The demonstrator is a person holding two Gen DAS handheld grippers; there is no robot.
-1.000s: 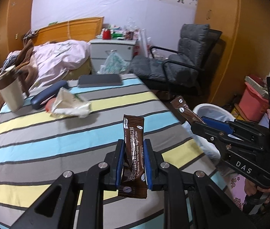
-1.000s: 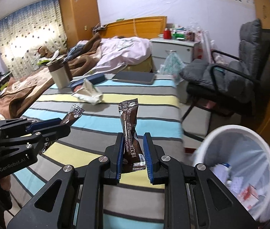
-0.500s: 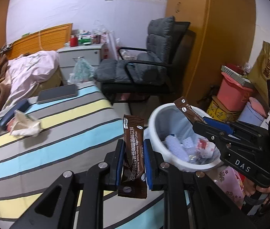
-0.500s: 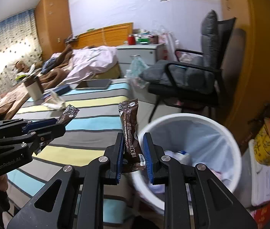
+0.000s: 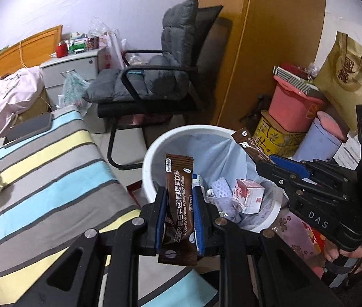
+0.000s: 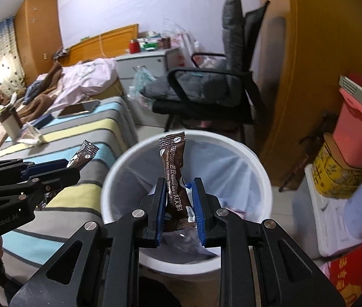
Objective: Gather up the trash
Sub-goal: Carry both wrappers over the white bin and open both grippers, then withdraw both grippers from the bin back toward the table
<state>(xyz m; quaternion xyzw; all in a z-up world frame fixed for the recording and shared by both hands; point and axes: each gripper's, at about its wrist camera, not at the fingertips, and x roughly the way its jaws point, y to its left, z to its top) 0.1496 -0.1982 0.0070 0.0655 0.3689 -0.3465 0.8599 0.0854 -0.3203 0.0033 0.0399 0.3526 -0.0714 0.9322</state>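
Brown coffee sachet (image 5: 179, 206) in the left tool (image 5: 179, 217) reads "L-Carnitine White Kidney Bean Coffee" with Chinese characters; right tool (image 5: 316, 202) body marked "DAS"; left tool's side marked "GenRobot.AI" in the right wrist view; second sachet (image 6: 174, 186) carries the same coffee wording.

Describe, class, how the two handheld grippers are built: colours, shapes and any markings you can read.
Both are black plastic frames with cut-out linkage arms, silver pivot screws and blue finger pads. The right gripper carries white "DAS" lettering, a green light on its boxy rear housing, and a thin black cable near the handle. The left gripper reads "GenRobot.AI" in grey.
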